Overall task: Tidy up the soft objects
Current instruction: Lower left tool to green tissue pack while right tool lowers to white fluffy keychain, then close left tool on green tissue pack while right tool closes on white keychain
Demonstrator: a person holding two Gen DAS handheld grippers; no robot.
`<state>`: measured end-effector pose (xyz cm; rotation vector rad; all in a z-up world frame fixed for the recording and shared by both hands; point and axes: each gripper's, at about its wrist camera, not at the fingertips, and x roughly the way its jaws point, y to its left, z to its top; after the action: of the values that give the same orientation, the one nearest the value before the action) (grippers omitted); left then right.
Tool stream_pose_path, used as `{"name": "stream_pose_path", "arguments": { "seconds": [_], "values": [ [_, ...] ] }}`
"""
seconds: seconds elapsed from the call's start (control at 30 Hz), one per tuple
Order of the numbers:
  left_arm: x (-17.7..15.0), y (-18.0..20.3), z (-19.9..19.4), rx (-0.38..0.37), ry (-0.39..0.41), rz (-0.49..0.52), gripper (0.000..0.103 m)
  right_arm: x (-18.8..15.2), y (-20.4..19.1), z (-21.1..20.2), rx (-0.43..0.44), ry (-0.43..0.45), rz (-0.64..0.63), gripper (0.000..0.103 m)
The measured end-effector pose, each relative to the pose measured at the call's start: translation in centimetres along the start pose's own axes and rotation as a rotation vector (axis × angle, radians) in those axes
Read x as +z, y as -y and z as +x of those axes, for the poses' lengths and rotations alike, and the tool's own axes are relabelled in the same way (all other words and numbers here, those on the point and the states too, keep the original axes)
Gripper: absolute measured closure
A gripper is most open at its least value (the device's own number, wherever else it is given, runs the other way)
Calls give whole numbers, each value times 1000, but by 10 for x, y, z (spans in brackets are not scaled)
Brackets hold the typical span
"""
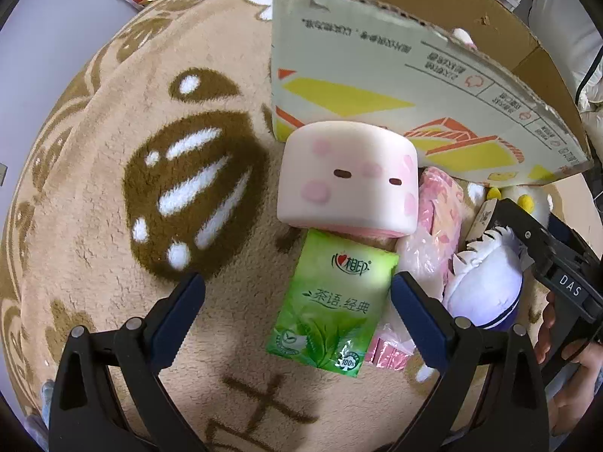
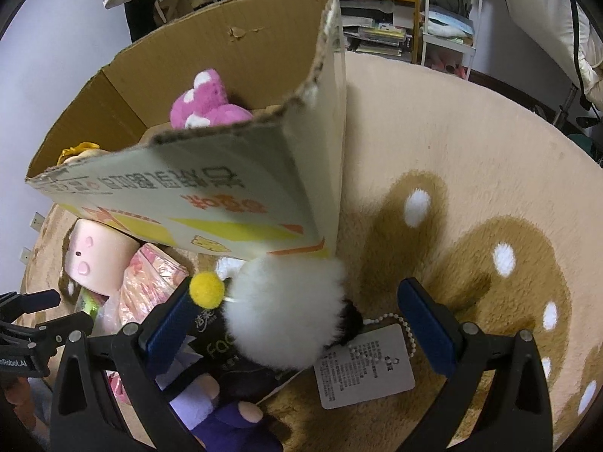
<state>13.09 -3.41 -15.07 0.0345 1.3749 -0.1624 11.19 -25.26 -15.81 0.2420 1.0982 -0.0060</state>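
Note:
My left gripper [image 1: 297, 297] is open over a green tissue pack [image 1: 331, 301] lying flat on the rug; the pack sits between the fingers. A pink marshmallow-face cushion [image 1: 348, 192] lies just beyond it, against the cardboard box [image 1: 377, 86]. My right gripper [image 2: 296, 316] is open around a white fluffy plush [image 2: 286, 312] with a yellow pom-pom [image 2: 207, 290] and a paper tag [image 2: 363, 365]. A purple-and-white plush [image 1: 486, 290] lies right of the tissue pack. The box [image 2: 233, 188] holds a pink plush [image 2: 207, 101].
A pink plastic-wrapped packet [image 1: 439, 218] lies between the cushion and the purple plush. The tan round rug [image 1: 94, 188] with brown patterns spreads left of the box and also right of it [image 2: 471, 188]. Shelves [image 2: 380, 11] stand beyond the rug.

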Motion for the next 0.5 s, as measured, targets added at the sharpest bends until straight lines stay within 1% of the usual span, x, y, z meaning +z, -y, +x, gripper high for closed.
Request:
{"name": "stream_pose_path", "arguments": {
  "seconds": [0.5],
  "values": [
    [-5, 14, 10, 22, -22, 25, 5, 3, 1, 7, -4, -9, -4, 0]
  ]
}}
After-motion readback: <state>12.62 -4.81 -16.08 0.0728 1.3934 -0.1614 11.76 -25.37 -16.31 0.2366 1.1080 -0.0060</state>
